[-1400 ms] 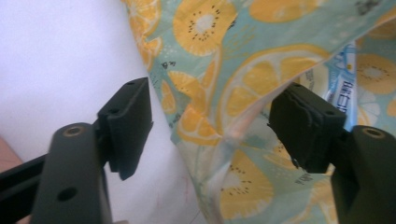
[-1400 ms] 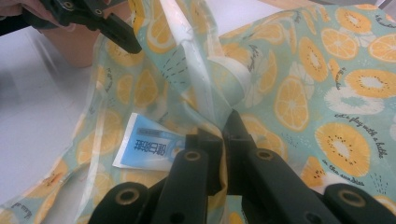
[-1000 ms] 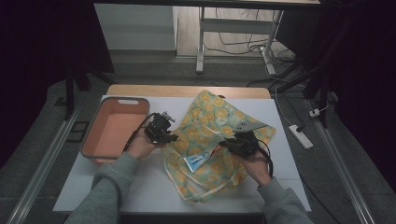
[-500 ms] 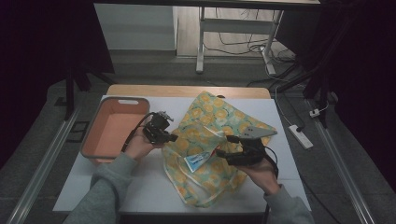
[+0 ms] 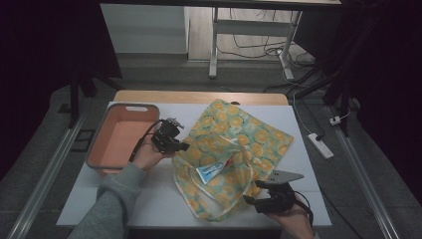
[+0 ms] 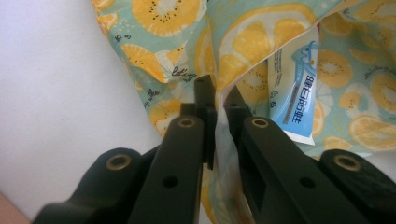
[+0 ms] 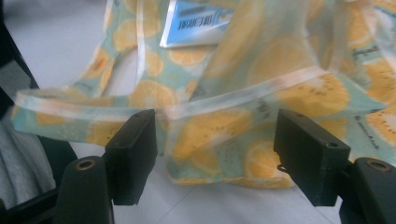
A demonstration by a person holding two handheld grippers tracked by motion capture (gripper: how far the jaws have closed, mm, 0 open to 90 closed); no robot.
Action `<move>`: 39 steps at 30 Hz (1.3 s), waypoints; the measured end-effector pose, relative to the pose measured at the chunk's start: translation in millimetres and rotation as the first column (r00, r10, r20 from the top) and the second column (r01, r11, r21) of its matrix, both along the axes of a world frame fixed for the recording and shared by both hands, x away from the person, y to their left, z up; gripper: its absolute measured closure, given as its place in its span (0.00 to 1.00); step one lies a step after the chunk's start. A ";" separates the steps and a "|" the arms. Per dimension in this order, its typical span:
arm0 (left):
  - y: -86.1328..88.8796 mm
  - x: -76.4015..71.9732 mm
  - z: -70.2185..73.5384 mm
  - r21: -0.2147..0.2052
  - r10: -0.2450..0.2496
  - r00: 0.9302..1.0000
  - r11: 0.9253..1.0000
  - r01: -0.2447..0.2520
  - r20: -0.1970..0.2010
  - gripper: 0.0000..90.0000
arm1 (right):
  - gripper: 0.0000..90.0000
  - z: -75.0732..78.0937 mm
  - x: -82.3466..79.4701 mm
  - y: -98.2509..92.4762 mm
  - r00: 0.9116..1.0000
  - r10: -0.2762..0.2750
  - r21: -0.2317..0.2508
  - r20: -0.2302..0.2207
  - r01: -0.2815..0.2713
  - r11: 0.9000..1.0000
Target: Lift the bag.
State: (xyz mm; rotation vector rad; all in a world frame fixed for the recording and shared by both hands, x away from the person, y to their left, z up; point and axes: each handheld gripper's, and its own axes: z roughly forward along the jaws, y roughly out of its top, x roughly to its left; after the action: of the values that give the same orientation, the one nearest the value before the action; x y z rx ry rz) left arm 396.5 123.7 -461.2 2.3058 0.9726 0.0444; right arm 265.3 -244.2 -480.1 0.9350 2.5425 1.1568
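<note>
A fabric bag (image 5: 234, 144) printed with orange slices lies crumpled on the white table (image 5: 149, 199), its mouth facing the front edge. A blue-and-white toothpaste tube (image 5: 211, 172) lies inside the mouth. My left gripper (image 5: 183, 147) is shut on the bag's left rim; in the left gripper view the cloth is pinched between its jaws (image 6: 218, 100), with the tube (image 6: 296, 93) just to the right. My right gripper (image 5: 253, 201) has just opened its jaws wide. It sits at the bag's front right corner, and in the right gripper view (image 7: 219, 140) the bag's hem strap (image 7: 210, 105) runs just beyond the pads, untouched.
A pink tray (image 5: 97, 149) stands at the table's left, close to my left hand. The table's front edge is right behind my right hand. A white power strip (image 5: 321, 145) lies on the floor to the right, and desk legs stand beyond the far edge.
My right gripper let go of the bag, opened wide and drew back toward the front edge. The left gripper stayed put, holding the rim.
</note>
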 end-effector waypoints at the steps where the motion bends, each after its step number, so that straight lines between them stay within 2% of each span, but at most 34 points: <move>1: 0.2 0.3 -0.2 0.002 -0.003 1.000 1.000 0.003 -0.001 0.98 | 0.33 -1.7 -1.2 2.8 1.000 0.001 -0.018 -0.001 -0.001 1.000; 4: 0.8 0.2 -0.1 0.002 -0.004 1.000 1.000 0.004 -0.002 0.98 | 0.34 -10.0 -1.4 9.2 1.000 0.012 -0.064 -0.006 -0.013 0.998; 7: 0.9 0.0 0.1 0.001 -0.005 1.000 1.000 0.005 -0.003 0.98 | 0.44 -20.7 1.7 15.2 1.000 0.010 -0.127 -0.009 -0.011 0.992; 10: -0.1 -0.1 -0.4 0.000 -0.006 1.000 1.000 0.006 -0.004 0.98 | 0.66 -25.9 6.8 16.4 1.000 0.009 -0.135 -0.016 -0.012 0.991; 13: -0.3 -0.3 -0.9 -0.001 -0.007 1.000 1.000 0.007 -0.008 0.98 | 0.90 -26.5 10.9 15.6 1.000 -0.006 -0.159 0.006 0.007 0.987; 15: 0.8 -0.4 -1.2 -0.004 -0.006 1.000 1.000 0.006 -0.010 0.98 | 0.98 -23.6 13.4 12.0 0.999 -0.015 -0.140 0.041 0.021 0.990; 21: 8.2 -2.3 1.6 -0.030 -0.008 1.000 1.000 0.008 -0.004 0.98 | 0.99 -4.8 15.5 -1.7 0.990 -0.060 -0.058 0.131 0.068 0.996; 24: 12.1 -3.5 5.2 -0.059 -0.003 1.000 0.998 0.003 -0.001 0.98 | 0.99 6.5 19.5 -7.9 0.986 -0.088 0.011 0.139 0.087 0.996; 28: 18.9 -6.0 11.0 -0.093 -0.004 1.000 0.996 0.004 0.008 0.98 | 1.00 22.4 26.0 -11.5 0.981 -0.102 0.077 0.168 0.090 0.993; 33: 25.3 -9.5 17.2 -0.120 -0.019 1.000 0.993 0.021 0.018 0.98 | 1.00 36.8 30.5 -9.1 0.971 -0.104 0.110 0.213 0.082 0.991; 36: 28.4 -11.7 21.7 -0.141 -0.022 0.999 0.990 0.025 0.026 0.98 | 1.00 43.4 32.6 -8.8 0.973 -0.104 0.150 0.208 0.074 0.986; 39: 31.5 -14.1 27.0 -0.155 -0.021 0.999 0.988 0.026 0.039 0.98 | 1.00 52.8 33.2 -8.6 0.966 -0.105 0.160 0.237 0.068 0.985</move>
State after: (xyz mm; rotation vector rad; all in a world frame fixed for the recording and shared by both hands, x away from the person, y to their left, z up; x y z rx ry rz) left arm 382.4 155.1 -434.1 2.1657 0.8976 0.0016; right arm 298.5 -252.8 -427.3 0.8659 2.2242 1.3618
